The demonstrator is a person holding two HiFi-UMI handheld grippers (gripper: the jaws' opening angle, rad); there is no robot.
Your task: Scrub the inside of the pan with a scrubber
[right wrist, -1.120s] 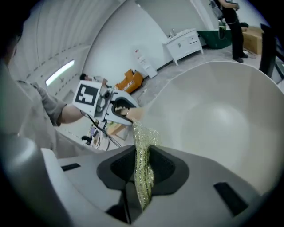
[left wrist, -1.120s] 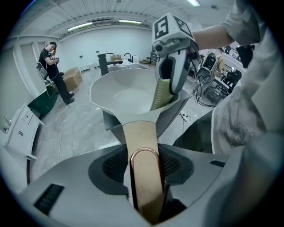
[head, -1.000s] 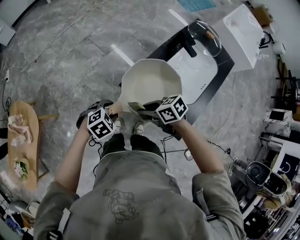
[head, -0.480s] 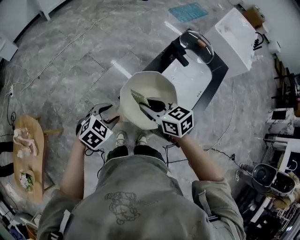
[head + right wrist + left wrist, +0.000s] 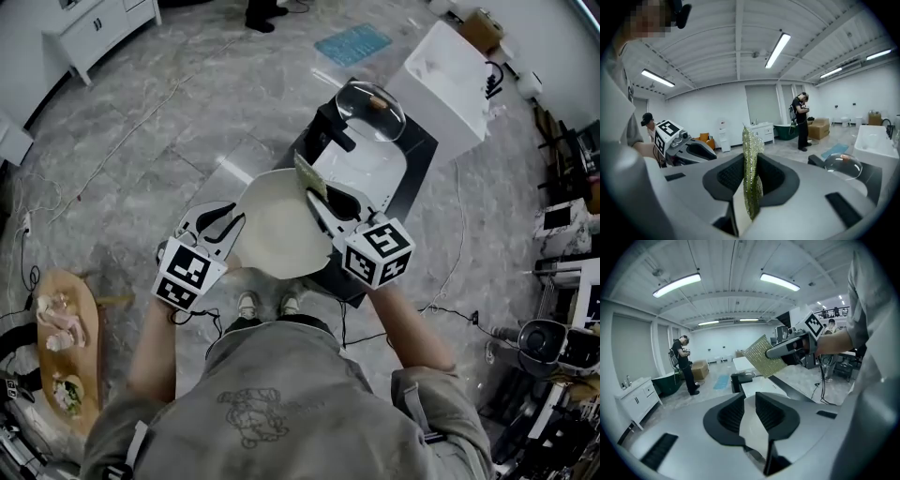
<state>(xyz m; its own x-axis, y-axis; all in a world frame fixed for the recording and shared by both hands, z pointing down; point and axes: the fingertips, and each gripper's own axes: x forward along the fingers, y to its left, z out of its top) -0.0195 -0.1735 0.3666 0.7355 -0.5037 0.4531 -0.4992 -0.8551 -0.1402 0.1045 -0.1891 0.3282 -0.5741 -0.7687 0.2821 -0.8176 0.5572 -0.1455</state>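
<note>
Grey marble floor below. Right gripper [image 5: 750, 161] jaws pinch the thin green-gold mesh scrubber [image 5: 750, 140] edge-on; it's light and floppy, so hold it deep. Left gripper [image 5: 750, 399] jaws, just closing, clamp the pale handle [image 5: 753, 434] of the cream round pan [image 5: 277, 230]. It's rigid, probably slick and weighty, so the handle's the right hold. Nothing shows inside it.

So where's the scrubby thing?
In the head view, the scrubber is pinched in the right hand-held gripper, at the far rim of the pan.
</note>
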